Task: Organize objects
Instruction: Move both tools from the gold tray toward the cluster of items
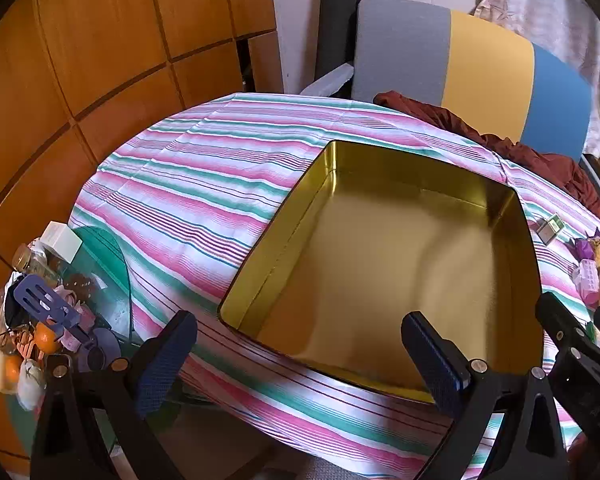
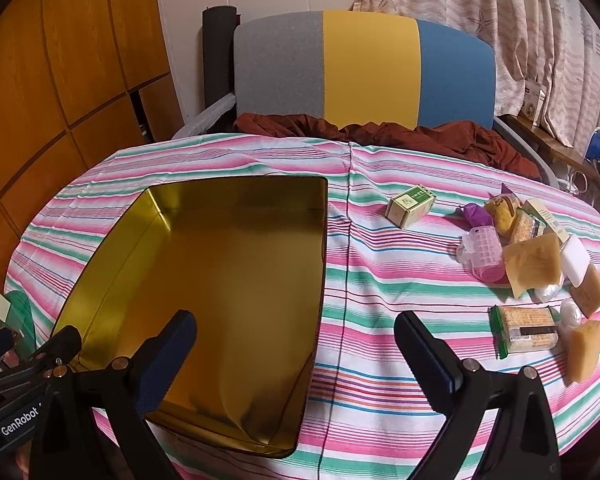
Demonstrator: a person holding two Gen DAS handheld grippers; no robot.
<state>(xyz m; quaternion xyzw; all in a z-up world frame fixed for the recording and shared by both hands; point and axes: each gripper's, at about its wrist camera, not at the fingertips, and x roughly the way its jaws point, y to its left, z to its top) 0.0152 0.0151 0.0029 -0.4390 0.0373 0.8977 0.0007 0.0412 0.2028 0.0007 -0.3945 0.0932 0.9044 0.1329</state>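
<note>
The left gripper (image 1: 300, 344) and right gripper (image 2: 296, 344) hang wide apart holding nothing above the gold tin (image 2: 112, 240) on the striped cloth (image 2: 380, 280), with small packets (image 2: 526, 328), maybe snacks, lying farther right.

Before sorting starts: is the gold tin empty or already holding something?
Empty. The gold tin shows only bare shiny floor in both wrist views; the snacks lie beside it on the striped cloth.

My two wrist views look down-forward, close over table (image 2: 380, 380) near edge; both share gold tin (image 1: 380, 264) (image 2: 228, 280), far-edge chair (image 1: 480, 60) (image 2: 364, 68).
</note>
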